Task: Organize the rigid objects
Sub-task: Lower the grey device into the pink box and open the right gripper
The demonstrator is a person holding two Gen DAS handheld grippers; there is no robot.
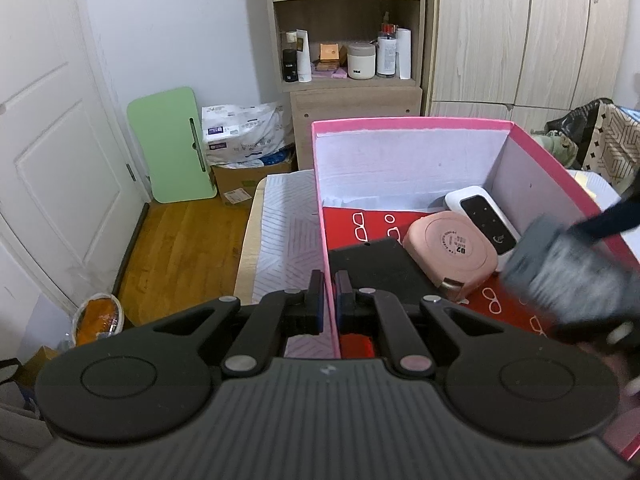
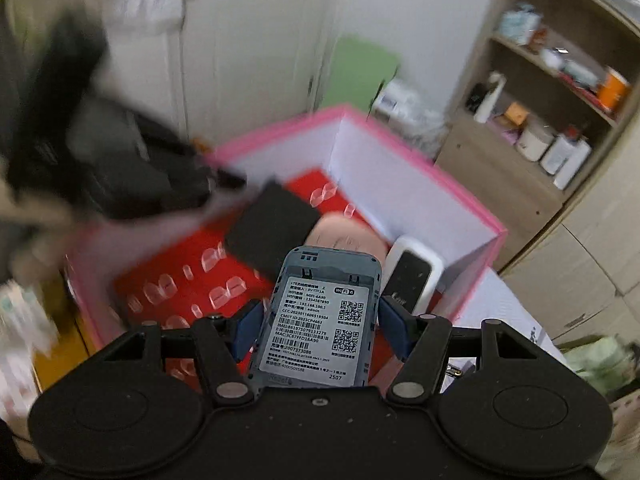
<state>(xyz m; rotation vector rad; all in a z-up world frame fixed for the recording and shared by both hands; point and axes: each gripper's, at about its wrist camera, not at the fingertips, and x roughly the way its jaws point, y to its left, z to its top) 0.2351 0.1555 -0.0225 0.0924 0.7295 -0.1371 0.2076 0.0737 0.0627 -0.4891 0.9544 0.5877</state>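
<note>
Your left gripper (image 1: 329, 300) pinches the pink box (image 1: 412, 123) wall; inside lie a black pad (image 1: 372, 264), pink tape measure (image 1: 452, 250), white router (image 1: 482, 214); your right gripper (image 2: 320, 320) clamps a grey router (image 2: 320, 320) above it.

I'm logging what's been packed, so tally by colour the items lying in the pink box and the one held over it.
Black: 1, the flat black pad
Pink: 1, the pink case
White: 1, the white router
Grey: 1, the grey router held in the right tongs over the pink box
Total: 4
</note>
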